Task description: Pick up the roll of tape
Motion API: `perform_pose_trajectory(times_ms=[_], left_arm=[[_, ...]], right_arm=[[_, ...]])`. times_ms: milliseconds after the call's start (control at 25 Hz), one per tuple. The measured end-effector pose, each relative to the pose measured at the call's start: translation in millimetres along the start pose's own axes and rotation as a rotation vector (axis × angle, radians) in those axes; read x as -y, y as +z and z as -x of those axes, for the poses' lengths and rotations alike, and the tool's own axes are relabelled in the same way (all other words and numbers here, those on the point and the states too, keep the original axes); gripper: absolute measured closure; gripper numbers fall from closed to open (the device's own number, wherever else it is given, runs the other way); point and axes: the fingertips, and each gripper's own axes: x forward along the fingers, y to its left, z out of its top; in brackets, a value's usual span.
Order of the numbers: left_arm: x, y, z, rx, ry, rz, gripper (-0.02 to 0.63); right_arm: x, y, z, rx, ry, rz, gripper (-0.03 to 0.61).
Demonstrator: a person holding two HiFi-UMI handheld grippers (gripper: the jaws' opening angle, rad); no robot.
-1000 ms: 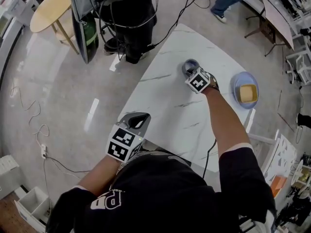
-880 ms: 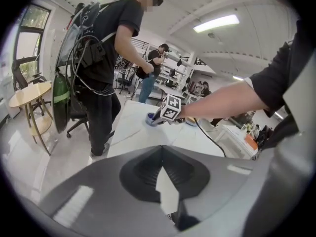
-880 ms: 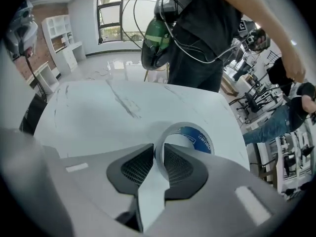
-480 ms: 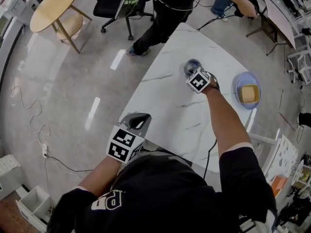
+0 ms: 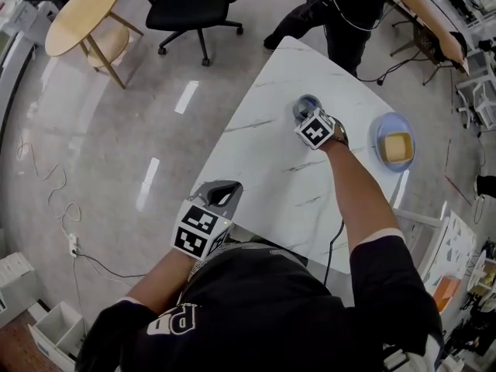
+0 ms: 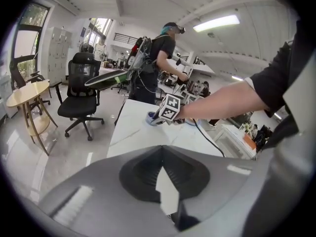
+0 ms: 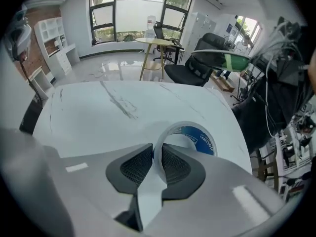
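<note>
A clear tape roll with a blue core (image 5: 304, 105) lies on the white marble table (image 5: 263, 173) toward its far side. My right gripper (image 5: 308, 115) reaches over it, and in the right gripper view the gripper (image 7: 158, 154) is shut on the near wall of the tape roll (image 7: 198, 138). One jaw is inside the ring and one outside. I cannot tell whether the roll is off the table. My left gripper (image 5: 219, 193) hovers at the table's near left edge. In the left gripper view that gripper (image 6: 162, 168) is shut with nothing in it.
A blue plate holding a yellow block (image 5: 393, 147) sits right of the tape. A person (image 5: 349, 2) stands at the table's far end, with a black office chair (image 5: 190, 10) and a round wooden table (image 5: 77, 14) on the floor to the left. Cables lie on the floor.
Both grippers hold the same places. The person behind the table has walked from left to right, uncovering the black chair.
</note>
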Motion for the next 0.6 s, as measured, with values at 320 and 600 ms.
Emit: perform_pose_trajectory(times_ms=[320,600], left_arm=[[5.4,7.2,-0.9,0.012,-0.02,-0.015,0.558],[15.0,14.0,-2.7,0.026,-0.041,-0.055,0.558]], right_arm=[[-4.6,2.3,15.9,0.038,-0.013,-0.027,0.525],[-12.3,-1.6,41.8,0.105,-0.048,-0.086,0.525]])
